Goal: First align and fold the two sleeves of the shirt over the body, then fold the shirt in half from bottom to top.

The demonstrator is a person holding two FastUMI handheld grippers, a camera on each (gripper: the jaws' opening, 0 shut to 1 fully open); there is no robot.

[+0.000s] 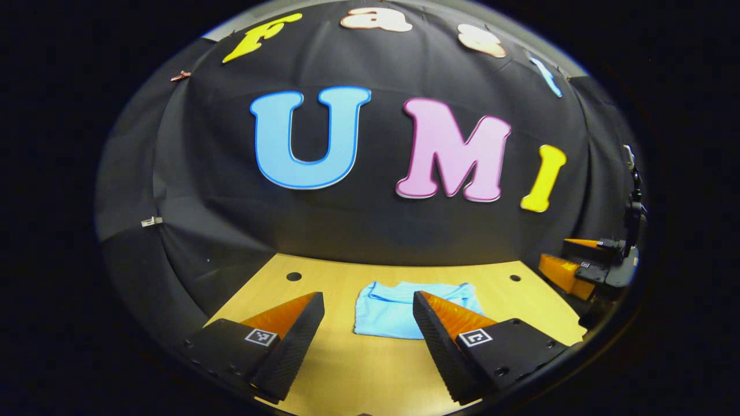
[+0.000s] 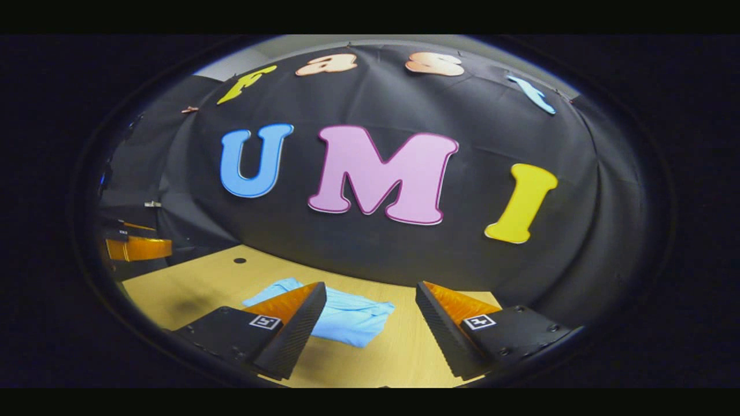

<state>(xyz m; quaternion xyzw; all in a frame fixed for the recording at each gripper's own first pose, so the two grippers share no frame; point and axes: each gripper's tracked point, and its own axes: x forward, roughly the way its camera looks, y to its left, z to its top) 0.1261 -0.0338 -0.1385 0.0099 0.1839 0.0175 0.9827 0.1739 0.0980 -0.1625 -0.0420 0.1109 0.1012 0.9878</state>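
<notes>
Left gripper view: the left gripper is held above the table, jaws spread wide with nothing between them. The shirt, light blue, lies on the wooden table beyond the fingertips, framed in the gap between the two fingers and partly covered on its right side by the right-hand finger. It is folded into a compact, roughly rectangular bundle, sleeves tucked in, with a ribbed band visible along its far edge. It sits near the far side of the table, close to the black cloth wall. Two dark round holes mark the tabletop, one to each side of the shirt.

At the right edge of this view the right gripper is seen farther off, raised clear of the table and well apart from the shirt. Its two fingers appear separated.

Right gripper view: the right gripper has its jaws wide apart and empty, above the table surface. The shirt lies ahead and to the left, partly hidden behind the left-hand finger, flat on the table and not touched by either finger. The left gripper appears at the far left edge of this view, off the table's side; the state of its jaws cannot be judged from here.
</notes>
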